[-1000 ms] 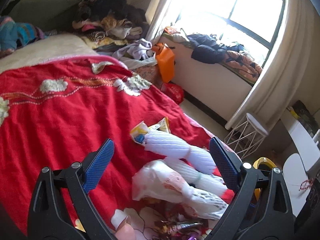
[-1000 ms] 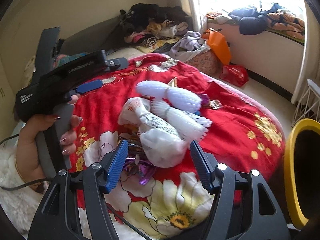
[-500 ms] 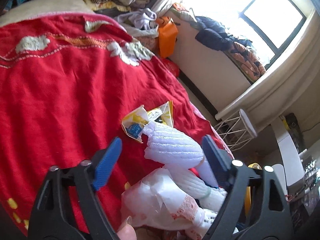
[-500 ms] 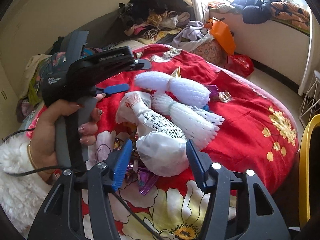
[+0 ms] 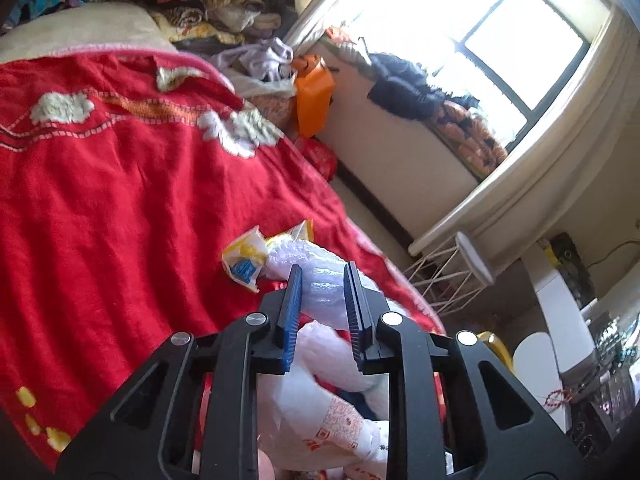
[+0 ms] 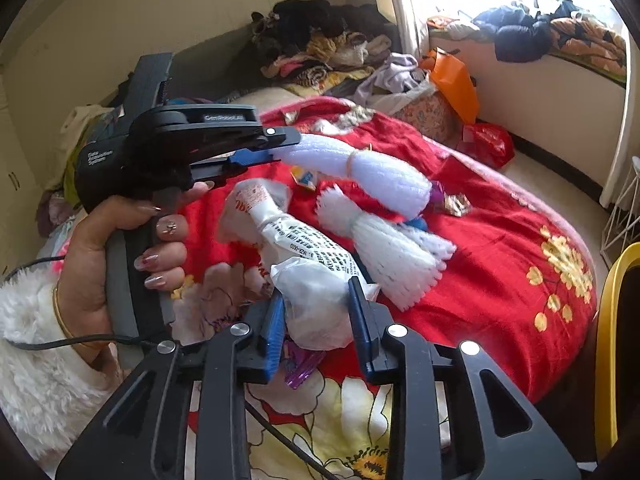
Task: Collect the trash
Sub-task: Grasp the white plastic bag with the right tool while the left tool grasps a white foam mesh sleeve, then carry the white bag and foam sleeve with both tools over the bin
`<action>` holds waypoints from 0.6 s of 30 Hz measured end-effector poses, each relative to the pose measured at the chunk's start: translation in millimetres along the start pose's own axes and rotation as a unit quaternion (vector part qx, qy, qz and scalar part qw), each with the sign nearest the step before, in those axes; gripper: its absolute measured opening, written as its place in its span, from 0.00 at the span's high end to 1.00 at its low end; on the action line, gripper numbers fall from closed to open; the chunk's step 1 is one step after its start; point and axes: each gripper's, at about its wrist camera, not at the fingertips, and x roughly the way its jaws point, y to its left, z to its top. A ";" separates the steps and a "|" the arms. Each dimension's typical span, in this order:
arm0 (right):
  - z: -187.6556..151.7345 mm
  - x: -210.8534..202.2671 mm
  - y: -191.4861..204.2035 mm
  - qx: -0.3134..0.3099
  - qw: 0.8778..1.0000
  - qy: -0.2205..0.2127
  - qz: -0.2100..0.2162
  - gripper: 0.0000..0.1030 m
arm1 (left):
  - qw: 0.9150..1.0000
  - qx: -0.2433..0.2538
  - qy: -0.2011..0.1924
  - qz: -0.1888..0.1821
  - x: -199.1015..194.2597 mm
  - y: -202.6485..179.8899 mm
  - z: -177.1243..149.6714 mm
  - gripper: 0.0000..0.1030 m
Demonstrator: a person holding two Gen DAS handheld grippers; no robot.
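Right now your left gripper [image 5: 322, 294] has its jaws closing on the upper white foam-net bundle [image 5: 320, 280], and the blue pads [image 5: 291, 304] already sit against the foam on both sides, near its end. From the right wrist view the same left gripper [image 6: 276, 152] comes in from the left at the tip of that foam-net bundle [image 6: 360, 172], which lies across the red bedspread [image 6: 500, 248] with a thin band around its middle. Your left hand [image 6: 120, 248] grips the grey handle, a fluffy white cuff [image 6: 36, 344] at the wrist and a black cable running below it.

Your right gripper [image 6: 316, 320] is closing too, around the knotted white plastic bag [image 6: 316, 296]. The bag's bulging lower end fills the gap between the pads, and both pads [image 6: 276, 324] appear to press on it. The bag's printed neck runs up and to the left from there.

A second foam-net bundle [image 6: 392, 252] lies just beside the bag on its right, fanned at both ends, below the first bundle. A yellow and blue snack wrapper [image 5: 244, 260] sits on the bedspread touching the far end of the held foam. Small foil wrappers [image 6: 452, 200] lie beyond the bundles, and a purple wrapper [image 6: 300, 364] peeks out under the bag by your right jaws.

At the right edge, off the bed, stands a yellow-rimmed bin [image 6: 608, 320]. Farther back a heap of clothes [image 6: 320, 40] covers the head of the bed, and an orange bag [image 6: 456, 80] leans by the window ledge.
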 end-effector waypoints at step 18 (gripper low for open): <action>20.1 -68.1 -29.1 0.039 0.994 -0.094 -0.045 0.74 | 0.993 0.019 -0.101 -0.064 -81.5 -51.1 27.9 0.86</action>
